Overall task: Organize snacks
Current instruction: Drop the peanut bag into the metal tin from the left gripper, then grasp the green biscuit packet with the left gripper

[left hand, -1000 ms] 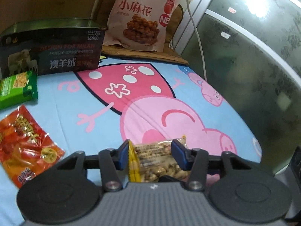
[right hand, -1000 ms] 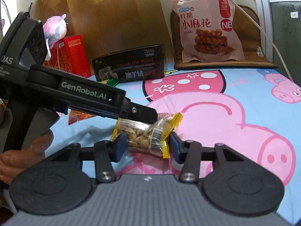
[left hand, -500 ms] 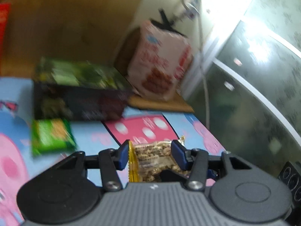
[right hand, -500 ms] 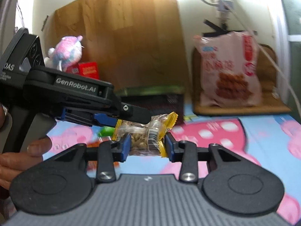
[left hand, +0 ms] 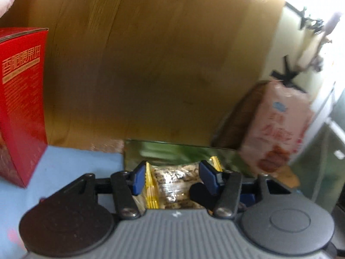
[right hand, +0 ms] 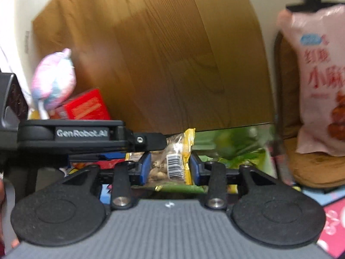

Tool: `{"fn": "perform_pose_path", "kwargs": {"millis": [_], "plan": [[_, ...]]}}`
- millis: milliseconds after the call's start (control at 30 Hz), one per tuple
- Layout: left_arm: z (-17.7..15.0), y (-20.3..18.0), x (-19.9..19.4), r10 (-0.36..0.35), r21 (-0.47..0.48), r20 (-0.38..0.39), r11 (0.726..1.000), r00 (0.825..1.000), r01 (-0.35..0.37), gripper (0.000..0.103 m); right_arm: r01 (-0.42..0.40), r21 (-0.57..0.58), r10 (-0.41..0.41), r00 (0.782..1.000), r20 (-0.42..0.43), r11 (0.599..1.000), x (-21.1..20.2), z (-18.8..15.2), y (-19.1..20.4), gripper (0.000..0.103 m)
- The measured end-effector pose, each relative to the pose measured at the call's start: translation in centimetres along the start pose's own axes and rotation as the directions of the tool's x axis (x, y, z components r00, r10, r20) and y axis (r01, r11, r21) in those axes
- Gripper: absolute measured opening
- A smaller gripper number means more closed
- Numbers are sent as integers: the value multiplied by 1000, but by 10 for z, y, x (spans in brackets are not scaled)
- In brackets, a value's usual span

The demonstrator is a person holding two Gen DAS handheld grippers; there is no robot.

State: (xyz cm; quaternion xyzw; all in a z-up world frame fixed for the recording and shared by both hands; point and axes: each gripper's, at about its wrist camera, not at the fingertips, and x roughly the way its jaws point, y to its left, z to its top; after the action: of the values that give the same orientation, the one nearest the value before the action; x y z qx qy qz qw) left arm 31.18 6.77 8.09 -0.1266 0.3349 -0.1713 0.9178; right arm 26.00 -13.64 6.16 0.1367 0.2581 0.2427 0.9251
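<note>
A small clear peanut packet with yellow ends point(left hand: 172, 183) is held between both grippers, lifted off the bed. My left gripper point(left hand: 172, 177) is shut on one end of it. My right gripper point(right hand: 169, 165) is shut on the other end, where its barcode point(right hand: 175, 165) shows. The left gripper's body point(right hand: 82, 136) reaches in from the left in the right wrist view. Just beyond the packet is a dark box with a shiny green top point(left hand: 172, 151) point(right hand: 232, 144).
A red carton point(left hand: 19, 99) stands at the left, with a plush toy point(right hand: 54, 84) on a red box point(right hand: 86, 105). A large pink snack bag point(left hand: 278, 127) point(right hand: 319, 82) leans on a brown cushion point(right hand: 312, 168) at the right. A wooden board point(left hand: 151, 64) stands behind.
Both grippers have risen from the cartoon bedspread with the peanut packet and moved forward toward the dark box. The view now tilts up at the wooden board.
</note>
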Motion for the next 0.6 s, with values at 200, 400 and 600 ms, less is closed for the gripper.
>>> {"fn": "perform_pose_path", "kwargs": {"millis": [200, 400, 600], "plan": [[-8, 13, -20, 5, 31, 58, 1000, 998, -7, 61, 111, -116, -109, 994, 25, 987, 7, -6, 19, 63], [-44, 34, -68, -54, -19, -1, 998, 999, 54, 61, -5, -44, 7, 999, 47, 999, -58, -38, 14, 63], [-88, 42, -48, -55, -72, -173, 997, 983, 43, 60, -55, -11, 52, 986, -160, 998, -43, -74, 14, 63]]}}
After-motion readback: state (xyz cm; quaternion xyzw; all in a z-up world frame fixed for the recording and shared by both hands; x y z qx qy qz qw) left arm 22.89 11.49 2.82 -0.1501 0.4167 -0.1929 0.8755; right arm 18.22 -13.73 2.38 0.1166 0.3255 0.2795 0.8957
